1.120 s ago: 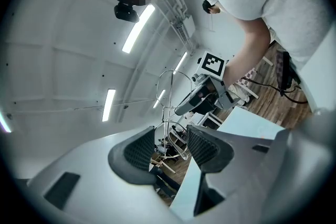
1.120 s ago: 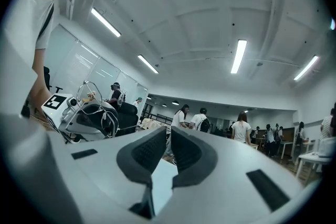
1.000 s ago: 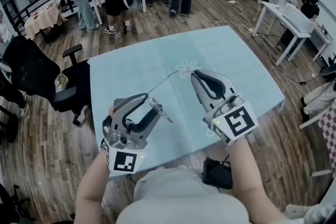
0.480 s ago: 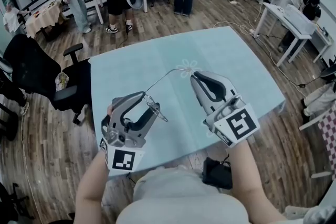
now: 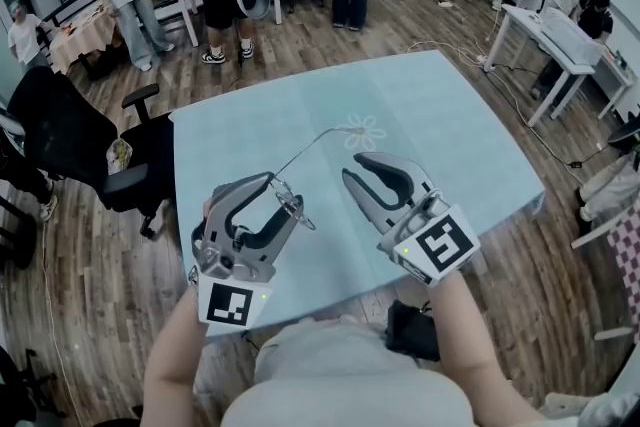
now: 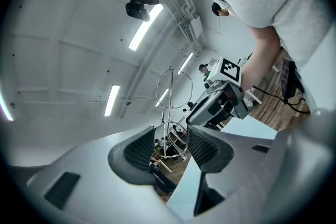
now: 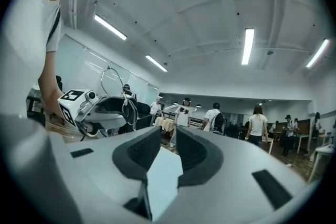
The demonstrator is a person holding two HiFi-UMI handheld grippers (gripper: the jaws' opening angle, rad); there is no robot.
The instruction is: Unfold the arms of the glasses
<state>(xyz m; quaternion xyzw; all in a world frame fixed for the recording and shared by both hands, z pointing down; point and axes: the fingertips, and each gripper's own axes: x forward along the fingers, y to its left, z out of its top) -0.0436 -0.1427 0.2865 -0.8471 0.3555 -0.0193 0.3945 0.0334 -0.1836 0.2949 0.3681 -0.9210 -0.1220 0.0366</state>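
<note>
**One arm out, right gripper lets go**

The left gripper [image 5: 285, 195] is clamped on the wire-rimmed glasses [image 6: 172, 89], lifted above the teal table [image 5: 430, 105] with the lenses standing between its pads. The right gripper [image 5: 351, 165], its jaws just opened and nothing between them, hangs near the tip of one temple arm [image 5: 315, 143]. That arm juts out straight and looks unfolded. The second arm's state cannot be made out.

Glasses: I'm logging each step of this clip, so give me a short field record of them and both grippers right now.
glasses: thin wire frame, held up over the table
left gripper: shut on the glasses
unfolded arm: one, swung out from the frame, its far end free
right gripper: jaws have just been opening, nothing between them, clear of the arm
second arm: cannot tell
</note>
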